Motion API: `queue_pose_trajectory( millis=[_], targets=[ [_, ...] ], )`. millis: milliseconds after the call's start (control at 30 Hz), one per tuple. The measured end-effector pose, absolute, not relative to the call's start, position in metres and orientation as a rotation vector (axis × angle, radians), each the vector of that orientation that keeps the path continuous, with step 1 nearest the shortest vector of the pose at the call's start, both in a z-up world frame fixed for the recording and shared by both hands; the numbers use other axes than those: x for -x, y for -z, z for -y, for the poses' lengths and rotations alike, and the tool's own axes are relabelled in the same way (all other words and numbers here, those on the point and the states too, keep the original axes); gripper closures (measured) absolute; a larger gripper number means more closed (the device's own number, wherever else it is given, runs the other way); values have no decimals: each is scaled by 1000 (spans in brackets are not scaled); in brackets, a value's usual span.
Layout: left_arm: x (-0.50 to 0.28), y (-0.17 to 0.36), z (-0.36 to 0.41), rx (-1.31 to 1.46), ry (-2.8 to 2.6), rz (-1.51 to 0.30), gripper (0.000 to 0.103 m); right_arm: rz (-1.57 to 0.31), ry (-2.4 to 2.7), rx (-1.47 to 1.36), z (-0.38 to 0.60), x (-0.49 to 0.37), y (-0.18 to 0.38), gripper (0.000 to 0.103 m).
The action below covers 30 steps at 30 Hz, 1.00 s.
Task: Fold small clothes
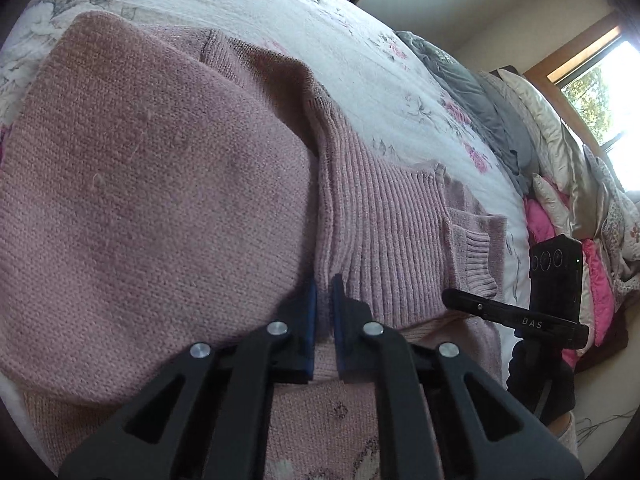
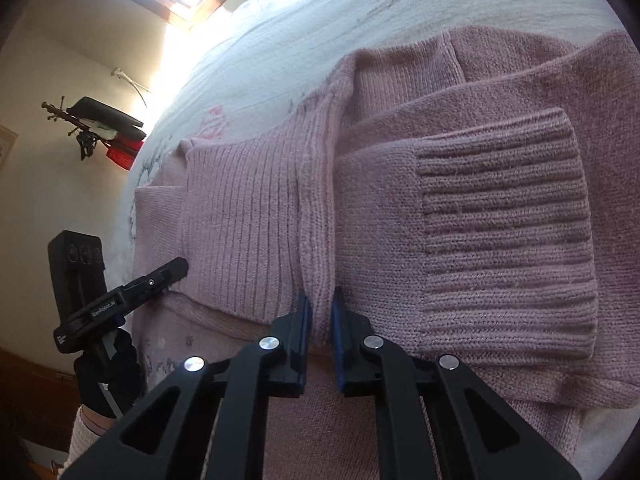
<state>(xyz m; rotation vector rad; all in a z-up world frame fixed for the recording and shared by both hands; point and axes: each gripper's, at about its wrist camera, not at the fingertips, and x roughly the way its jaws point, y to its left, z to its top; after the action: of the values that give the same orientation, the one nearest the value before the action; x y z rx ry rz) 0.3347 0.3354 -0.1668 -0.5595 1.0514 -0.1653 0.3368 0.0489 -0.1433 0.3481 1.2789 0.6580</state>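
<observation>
A pink knitted sweater (image 1: 152, 184) lies folded on a floral bedspread (image 1: 328, 40). Its ribbed hem (image 1: 384, 232) is turned over onto the body. My left gripper (image 1: 324, 296) is shut on the ribbed hem, with pink knit pinched between its blue pads. Seen side-on to the right, the right gripper (image 1: 450, 296) has its tip at the hem's far corner. In the right wrist view, my right gripper (image 2: 320, 308) is shut on the ribbed band (image 2: 248, 216), beside a sleeve with a ribbed cuff (image 2: 504, 240). The left gripper (image 2: 180, 268) touches the hem's left edge.
Grey blanket (image 1: 480, 92), cream and pink pillows (image 1: 560, 184) are heaped at the bed's head, under a window (image 1: 600, 92). The bed's edge (image 2: 136, 184) runs at the left, with a black and red stand (image 2: 104, 132) by the wall. A gloved hand (image 2: 108, 376) holds the left gripper.
</observation>
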Motion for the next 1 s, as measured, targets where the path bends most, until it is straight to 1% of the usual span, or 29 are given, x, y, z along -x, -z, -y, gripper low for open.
queue_pose_trajectory(
  millis=[33, 100, 167, 233, 267, 300, 333, 367, 400, 433, 533, 667, 800, 1000],
  targets=[
    [-334, 165, -334, 550, 163, -1051, 95, -1272, -662, -342, -49, -337, 142, 93],
    [-327, 157, -331, 532, 143, -1051, 92, -1248, -673, -342, -44, -331, 134, 88],
    [-312, 144, -328, 495, 122, -1040, 82, -1209, -667, -341, -33, -315, 122, 82],
    [-283, 129, -320, 436, 89, -1012, 61, -1154, -650, -320, -20, -284, 109, 80],
    [-263, 122, -314, 413, 82, -1002, 57, -1123, -640, -301, -11, -262, 104, 79],
    [-241, 117, -310, 399, 85, -988, 51, -1090, -633, -283, -3, -236, 99, 78],
    [-217, 113, -304, 377, 81, -976, 43, -1063, -624, -267, 5, -209, 96, 73],
    [-191, 111, -297, 346, 61, -975, 39, -1044, -606, -249, 13, -180, 94, 67],
    [-164, 111, -291, 309, 23, -981, 36, -1028, -580, -227, 22, -152, 94, 64],
    [-140, 111, -286, 280, -8, -987, 36, -1016, -551, -201, 30, -124, 94, 60],
    [-70, 109, -277, 202, -89, -994, 33, -1035, -467, -143, 53, -58, 98, 55],
    [1, 103, -283, 208, -170, -995, 29, -1086, -451, -242, 90, -6, 105, 51],
    [38, 107, -292, 215, -221, -1016, 28, -1091, -412, -290, 113, 22, 109, 50],
    [62, 125, -303, 287, -207, -1055, 28, -1138, -407, -267, 110, 41, 130, 50]
  ],
)
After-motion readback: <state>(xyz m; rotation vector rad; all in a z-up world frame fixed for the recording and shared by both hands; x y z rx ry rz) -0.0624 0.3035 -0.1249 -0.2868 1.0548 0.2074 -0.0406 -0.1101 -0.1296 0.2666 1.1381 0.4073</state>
